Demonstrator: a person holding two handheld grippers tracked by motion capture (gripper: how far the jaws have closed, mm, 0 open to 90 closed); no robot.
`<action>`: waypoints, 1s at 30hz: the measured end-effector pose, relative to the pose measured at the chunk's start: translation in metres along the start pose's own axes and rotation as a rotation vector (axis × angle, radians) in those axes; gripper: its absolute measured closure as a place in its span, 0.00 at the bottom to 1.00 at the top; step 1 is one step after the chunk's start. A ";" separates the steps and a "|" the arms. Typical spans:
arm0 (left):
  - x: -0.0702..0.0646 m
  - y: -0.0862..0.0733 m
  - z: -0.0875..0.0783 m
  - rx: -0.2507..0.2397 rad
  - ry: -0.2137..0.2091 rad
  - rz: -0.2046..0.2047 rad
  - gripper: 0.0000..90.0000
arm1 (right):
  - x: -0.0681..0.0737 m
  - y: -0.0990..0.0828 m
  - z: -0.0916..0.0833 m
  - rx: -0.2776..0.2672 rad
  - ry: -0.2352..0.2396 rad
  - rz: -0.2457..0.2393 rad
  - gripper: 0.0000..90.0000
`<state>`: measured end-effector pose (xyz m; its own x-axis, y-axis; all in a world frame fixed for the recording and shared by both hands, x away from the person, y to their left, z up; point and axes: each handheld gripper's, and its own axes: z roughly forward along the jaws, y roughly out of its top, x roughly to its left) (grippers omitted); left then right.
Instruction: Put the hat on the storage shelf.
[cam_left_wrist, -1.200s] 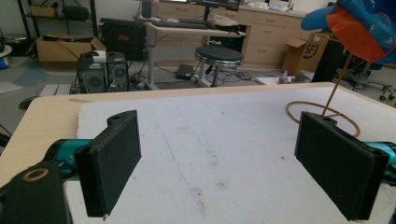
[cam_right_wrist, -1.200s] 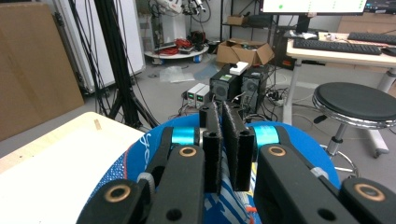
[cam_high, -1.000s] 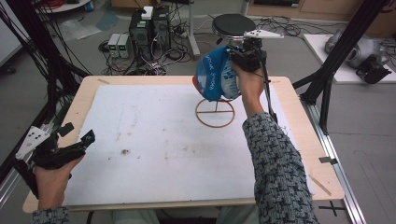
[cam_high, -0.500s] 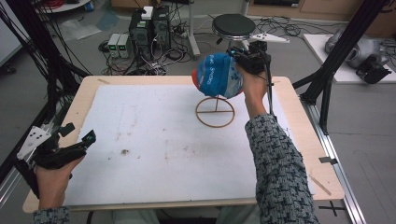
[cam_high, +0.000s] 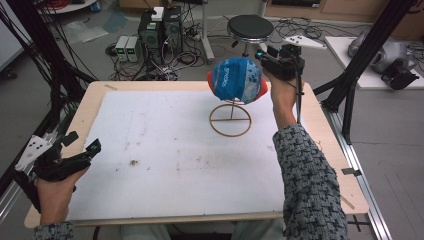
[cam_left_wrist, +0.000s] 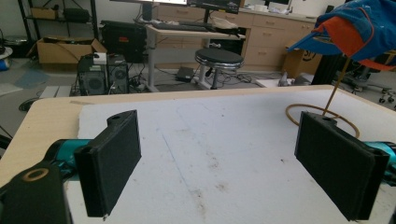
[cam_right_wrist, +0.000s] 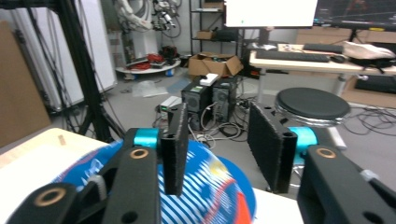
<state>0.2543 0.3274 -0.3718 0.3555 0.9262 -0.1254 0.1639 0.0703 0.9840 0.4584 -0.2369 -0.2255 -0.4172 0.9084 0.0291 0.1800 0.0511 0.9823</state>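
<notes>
Cap (cam_high: 237, 80) sits on wire stand (cam_high: 230, 120), just left of right gripper (cam_high: 267, 59); jaws just spread, nothing between; left gripper (cam_high: 82, 150) spread, far off.

Black tools (cam_high: 80, 152) with teal joints, seemingly grey plate; dark speckled knit sleeves (cam_high: 310, 185).

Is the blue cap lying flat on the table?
No, the blue cap sits up on the wire stand, clear of the table.
</notes>
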 end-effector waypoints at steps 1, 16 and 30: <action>0.000 0.000 0.000 0.001 -0.001 0.002 0.16 | -0.003 -0.001 -0.003 0.000 -0.008 0.004 0.61; -0.003 -0.001 0.003 0.008 -0.004 0.007 0.16 | -0.034 -0.010 -0.059 -0.058 -0.120 -0.005 0.31; -0.004 -0.002 0.004 0.012 -0.005 0.010 0.16 | -0.036 -0.029 -0.101 -0.097 -0.137 -0.006 0.17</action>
<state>0.2564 0.3222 -0.3739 0.3617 0.9250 -0.1163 0.1711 0.0567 0.9836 0.3781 -0.3130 -0.2361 -0.2912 0.9567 0.0040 0.0882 0.0226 0.9958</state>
